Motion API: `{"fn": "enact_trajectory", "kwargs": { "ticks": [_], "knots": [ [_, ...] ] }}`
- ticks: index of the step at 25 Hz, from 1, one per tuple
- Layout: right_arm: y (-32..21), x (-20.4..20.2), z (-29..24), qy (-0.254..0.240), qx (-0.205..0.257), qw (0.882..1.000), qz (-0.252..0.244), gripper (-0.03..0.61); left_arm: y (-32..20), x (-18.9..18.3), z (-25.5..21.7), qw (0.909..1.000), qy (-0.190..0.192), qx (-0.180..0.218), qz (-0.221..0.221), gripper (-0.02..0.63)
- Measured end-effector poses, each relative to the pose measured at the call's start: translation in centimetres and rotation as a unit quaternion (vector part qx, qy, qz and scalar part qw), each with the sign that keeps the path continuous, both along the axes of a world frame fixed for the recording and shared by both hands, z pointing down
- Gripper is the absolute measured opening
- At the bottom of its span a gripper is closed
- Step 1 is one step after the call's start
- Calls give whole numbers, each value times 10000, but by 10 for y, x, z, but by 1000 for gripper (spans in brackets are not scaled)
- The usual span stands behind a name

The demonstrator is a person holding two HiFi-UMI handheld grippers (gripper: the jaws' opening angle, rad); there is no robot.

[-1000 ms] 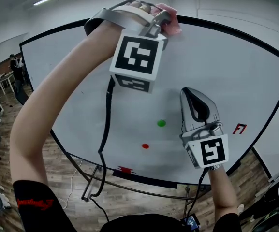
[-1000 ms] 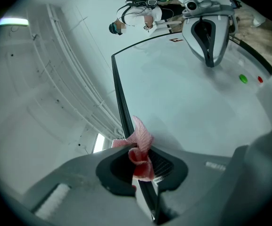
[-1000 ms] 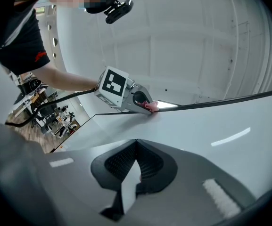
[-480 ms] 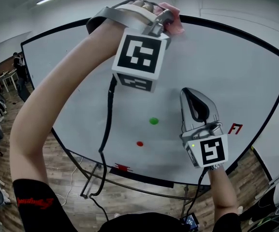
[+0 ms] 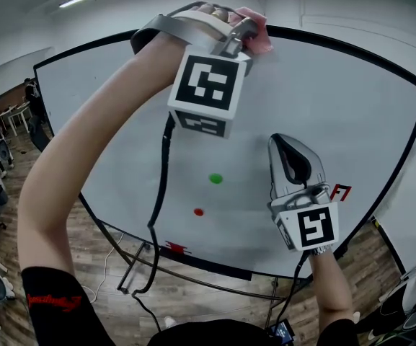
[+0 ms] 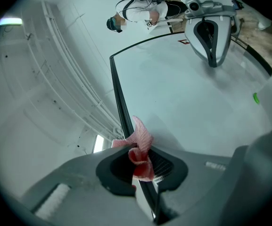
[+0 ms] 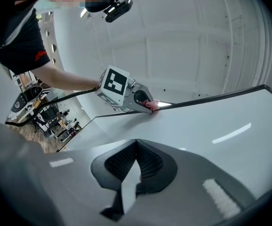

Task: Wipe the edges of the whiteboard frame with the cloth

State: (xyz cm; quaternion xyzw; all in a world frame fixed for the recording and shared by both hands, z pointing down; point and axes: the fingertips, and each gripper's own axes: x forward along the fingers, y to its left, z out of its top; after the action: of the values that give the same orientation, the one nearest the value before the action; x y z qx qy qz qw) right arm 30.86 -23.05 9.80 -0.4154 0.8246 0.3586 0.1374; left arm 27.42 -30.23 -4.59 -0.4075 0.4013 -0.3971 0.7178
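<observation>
A large whiteboard point(image 5: 323, 99) with a thin black frame point(image 5: 352, 50) fills the head view. My left gripper point(image 5: 247, 29) is raised to the board's top edge and is shut on a pink cloth point(image 5: 255, 33), which is pressed on the frame. In the left gripper view the cloth point(image 6: 139, 147) bunches between the jaws against the black frame point(image 6: 118, 98). My right gripper point(image 5: 288, 150) is shut with nothing in it and points at the board's face lower right. The right gripper view shows the left gripper point(image 7: 145, 101) and cloth point(image 7: 151, 105) on the top frame point(image 7: 211, 99).
A green magnet point(image 5: 215, 179), a red magnet point(image 5: 198, 212) and a red mark point(image 5: 340, 192) sit on the board. A black cable point(image 5: 161, 186) hangs from the left gripper. Wooden floor point(image 5: 63, 244) and the board's metal stand point(image 5: 132, 272) lie below; people and desks at far left.
The left gripper with the cloth has shifted slightly right along the top frame. The board's magnets and red mark drift left in view. The right gripper holds about the same place.
</observation>
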Motion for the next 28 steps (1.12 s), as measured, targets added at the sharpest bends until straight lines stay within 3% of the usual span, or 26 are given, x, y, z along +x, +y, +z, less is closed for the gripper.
{"fn": "enact_trajectory", "kwargs": {
  "ticks": [5,15,21,28],
  "knots": [
    [3,9,6,115,-196,9997,134,2,7,3,-2,9999,84,-1,-61,41],
    [14,17,5,201,-157,9996,128,2,11,6,-4,9998,111,17,-153,41],
    [16,17,-1,-38,-97,9998,180,2,11,12,-2,10000,71,1,-15,41],
    [14,32,-8,-215,-13,9992,325,2,3,42,2,9999,54,-30,109,43]
  ]
}}
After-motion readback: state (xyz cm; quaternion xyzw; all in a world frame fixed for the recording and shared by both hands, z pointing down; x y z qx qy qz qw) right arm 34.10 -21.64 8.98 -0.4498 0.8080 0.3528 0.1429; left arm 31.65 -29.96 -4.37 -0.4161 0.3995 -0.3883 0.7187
